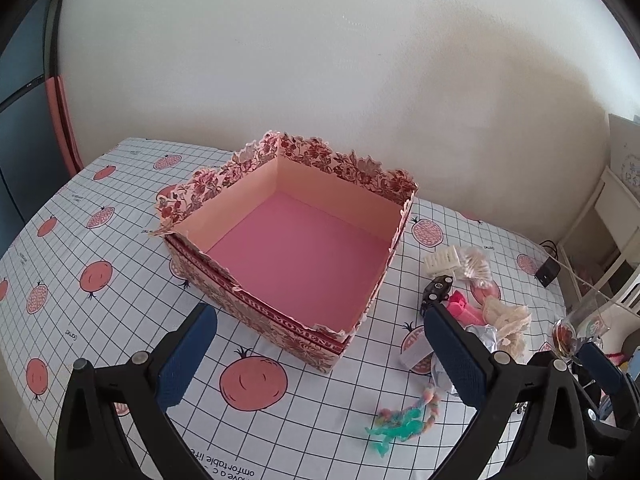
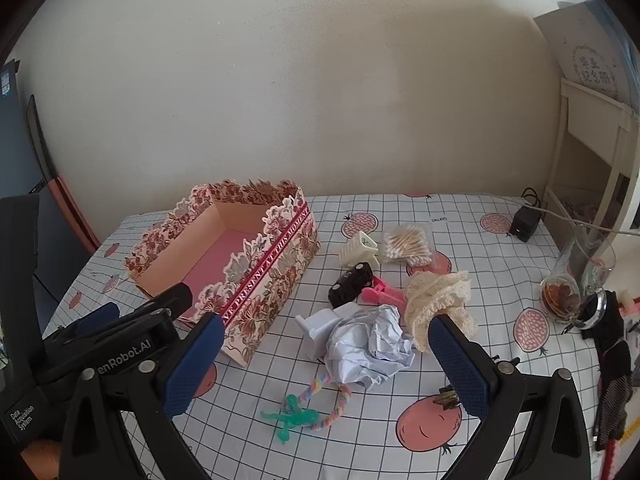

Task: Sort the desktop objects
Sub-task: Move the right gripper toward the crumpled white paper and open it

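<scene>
A floral pink box [image 1: 256,168] [image 2: 276,276] stands open and empty on the checked tablecloth. To its right lies a heap of small objects: crumpled paper [image 2: 368,348], a cream lace scrunchie [image 2: 436,296], a black clip [image 2: 352,280], a pink item [image 2: 384,294], a white claw clip [image 2: 358,248], a bag of cotton swabs [image 2: 406,246] and a green toy on a pastel braided cord [image 2: 298,418] [image 1: 400,424]. My left gripper [image 1: 320,348] hovers open over the box's near corner. My right gripper [image 2: 326,356] is open above the crumpled paper, holding nothing.
A tipped glass with coins [image 2: 576,280] lies near the table's right edge, beside a black adapter [image 2: 526,224] with a cable. A white shelf [image 2: 592,152] stands to the right. The wall runs behind the table. Dark items [image 2: 612,344] lie at the far right.
</scene>
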